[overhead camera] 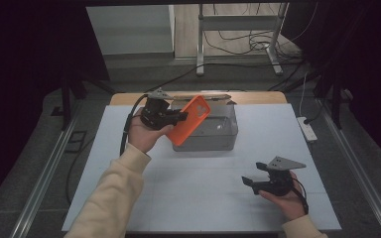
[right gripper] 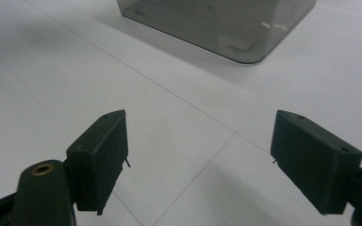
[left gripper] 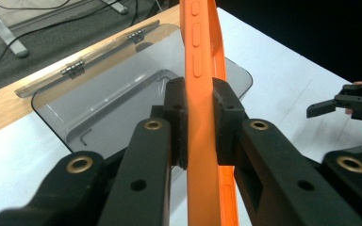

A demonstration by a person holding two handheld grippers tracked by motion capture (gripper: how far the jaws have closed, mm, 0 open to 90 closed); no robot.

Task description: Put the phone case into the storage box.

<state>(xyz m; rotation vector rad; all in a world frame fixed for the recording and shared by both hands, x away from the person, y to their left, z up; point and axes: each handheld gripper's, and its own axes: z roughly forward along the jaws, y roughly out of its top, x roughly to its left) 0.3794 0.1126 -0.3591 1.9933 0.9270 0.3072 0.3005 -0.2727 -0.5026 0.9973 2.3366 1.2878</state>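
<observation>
Phone case, orange, clamped edgewise in the left gripper above the smoky plastic box; right gripper gapes empty over white table.

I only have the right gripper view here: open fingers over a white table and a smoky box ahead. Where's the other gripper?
Observer: The left gripper is up over the grey box, shut on an orange phone case.
Operator: How is the case gripped?
Observer: Edge-on: the fingers pinch its two faces, its side buttons facing the left gripper's camera.
Operator: Is the box lidded?
Observer: Its clear hinged lid lies folded back, so the box is open.
</observation>
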